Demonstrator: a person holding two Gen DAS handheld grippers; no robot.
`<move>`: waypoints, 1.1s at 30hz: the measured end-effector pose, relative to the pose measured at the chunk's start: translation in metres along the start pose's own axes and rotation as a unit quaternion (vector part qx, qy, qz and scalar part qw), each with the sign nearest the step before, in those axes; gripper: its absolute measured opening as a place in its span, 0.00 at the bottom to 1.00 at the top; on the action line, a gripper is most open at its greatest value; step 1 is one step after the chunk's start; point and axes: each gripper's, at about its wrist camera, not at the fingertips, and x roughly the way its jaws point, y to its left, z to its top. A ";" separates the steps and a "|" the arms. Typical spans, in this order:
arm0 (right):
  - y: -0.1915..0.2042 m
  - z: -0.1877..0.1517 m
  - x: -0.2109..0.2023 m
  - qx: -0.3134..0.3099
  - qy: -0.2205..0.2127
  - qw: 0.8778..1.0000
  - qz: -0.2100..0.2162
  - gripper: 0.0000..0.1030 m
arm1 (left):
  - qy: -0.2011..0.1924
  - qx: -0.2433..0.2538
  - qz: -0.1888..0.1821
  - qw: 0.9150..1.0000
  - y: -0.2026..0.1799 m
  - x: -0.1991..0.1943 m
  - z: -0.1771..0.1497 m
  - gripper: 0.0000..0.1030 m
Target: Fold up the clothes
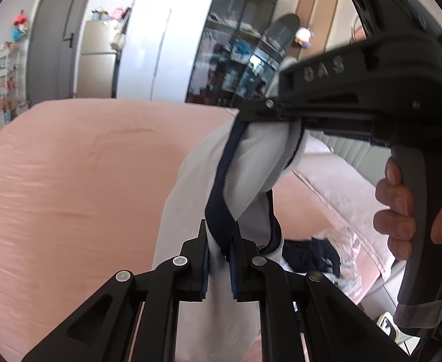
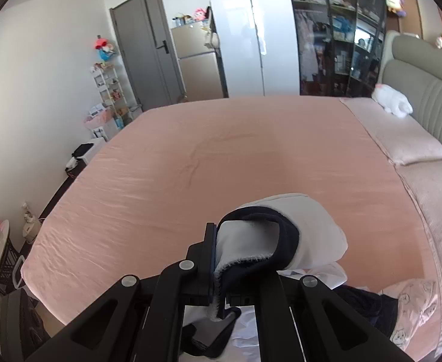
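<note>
Holding a white garment with navy trim (image 1: pixel 245 163) up off the bed (image 1: pixel 70 181), you have both tools clamped on it. Your left gripper (image 1: pixel 219 259) sits with its jaws drawn nearly together, white cloth and a band of the navy edging pinched between the blue pads (image 1: pixel 204 268). The cloth runs from there up and to the right, where your right gripper (image 1: pixel 269 111) bites a bunched fold of the same garment at its tip. Your right hand (image 1: pixel 402 211) is wrapped around that tool's grey handle, fingers curled on the near side.

From the right wrist view, your right gripper (image 2: pixel 218 268) is closed tight on the garment (image 2: pixel 281 229); a white and navy bundle rolls over the right-hand finger and hides it, while the left-hand finger stands bare against the cloth. More white fabric hangs beneath the tool frame.

The garment is clear of the pink sheet, suspended between the two tools above the near edge of the bed. A second heap of clothes (image 2: pixel 408 307), dark navy and pale printed pink, lies on the bed near the right corner, beside the quilted pink cover (image 2: pixel 408 138). A white soft toy (image 2: pixel 393 101) rests by the grey headboard (image 2: pixel 426 90), well apart from the work.
</note>
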 end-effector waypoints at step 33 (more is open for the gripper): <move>0.148 0.042 0.009 -0.078 -0.029 0.991 0.106 0.02 | -0.065 0.040 0.119 0.990 0.131 -0.066 0.083 0.09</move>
